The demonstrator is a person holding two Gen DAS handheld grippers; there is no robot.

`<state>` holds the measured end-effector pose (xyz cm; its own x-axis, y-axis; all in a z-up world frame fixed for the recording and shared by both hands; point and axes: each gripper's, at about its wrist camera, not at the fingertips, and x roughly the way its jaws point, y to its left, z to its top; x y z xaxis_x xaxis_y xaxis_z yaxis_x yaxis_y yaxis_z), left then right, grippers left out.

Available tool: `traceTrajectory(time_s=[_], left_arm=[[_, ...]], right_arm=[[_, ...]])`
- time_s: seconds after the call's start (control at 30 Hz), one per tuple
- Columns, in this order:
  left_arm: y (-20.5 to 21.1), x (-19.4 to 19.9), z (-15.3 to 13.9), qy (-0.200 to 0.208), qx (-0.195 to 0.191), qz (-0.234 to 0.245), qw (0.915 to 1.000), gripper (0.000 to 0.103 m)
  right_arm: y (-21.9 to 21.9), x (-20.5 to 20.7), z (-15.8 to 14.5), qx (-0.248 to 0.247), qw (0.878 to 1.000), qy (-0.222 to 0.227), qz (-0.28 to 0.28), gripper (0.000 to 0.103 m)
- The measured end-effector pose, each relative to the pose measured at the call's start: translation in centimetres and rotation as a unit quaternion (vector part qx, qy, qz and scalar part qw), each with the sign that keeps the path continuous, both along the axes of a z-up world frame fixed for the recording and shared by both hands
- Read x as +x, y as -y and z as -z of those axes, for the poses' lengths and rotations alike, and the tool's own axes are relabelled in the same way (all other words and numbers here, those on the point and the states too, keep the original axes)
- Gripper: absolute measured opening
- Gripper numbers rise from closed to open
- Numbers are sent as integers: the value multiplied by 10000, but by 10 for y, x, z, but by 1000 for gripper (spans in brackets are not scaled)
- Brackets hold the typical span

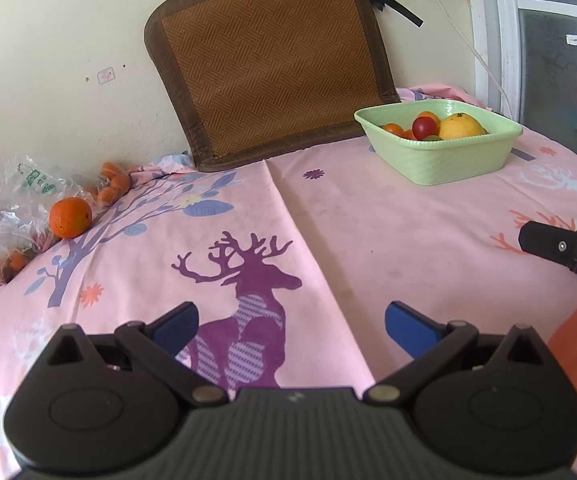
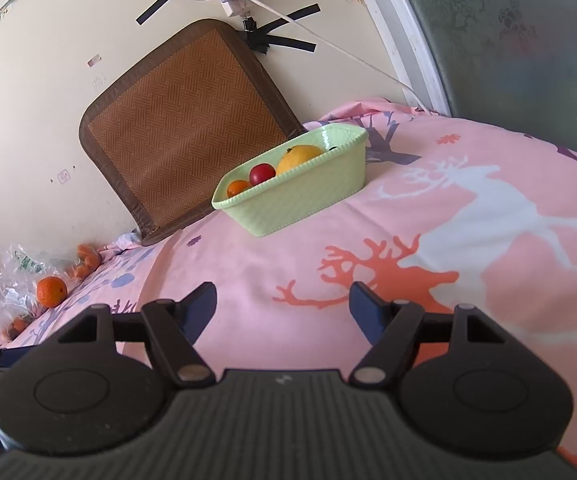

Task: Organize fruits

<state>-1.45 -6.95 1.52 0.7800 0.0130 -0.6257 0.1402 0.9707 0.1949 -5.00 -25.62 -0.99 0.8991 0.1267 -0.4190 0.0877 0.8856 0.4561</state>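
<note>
Pink deer-print cloth (image 1: 368, 220) over the table, brown woven mat (image 1: 264, 60) against cream wall (image 1: 48, 40). Left gripper (image 1: 290, 322) and right gripper (image 2: 282, 306) both spread wide, holding nothing.

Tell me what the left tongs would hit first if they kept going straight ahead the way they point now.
Probably the brown woven mat leaning on the wall. The left tongs are open and empty; only bare pink cloth shows ahead, and the green basket sits off to the right, though depth is uncertain.

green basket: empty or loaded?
Loaded. The green basket holds a yellow fruit, a red fruit and small orange ones. The large orange sits outside on the cloth.
</note>
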Motion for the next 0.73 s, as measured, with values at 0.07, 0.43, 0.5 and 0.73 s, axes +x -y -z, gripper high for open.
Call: traceTrajectory(time_s=[0.07,0.43,0.5,0.73], left_arm=[[0,0,0,-8,-4,2,10000,103],[-2,3,2,-74,-60,3,10000,103],[-1,3,2,-90,-65,3,9999,103],[-2,3,0,-99,-189,85,9997,103]], right_arm=[[0,0,0,-1,10000,0,0,75],[0,0,1,5,10000,-10,5,75],[0,1,1,3,10000,-8,4,75],[-2,-1,-1,-135,9999,96,18,75]])
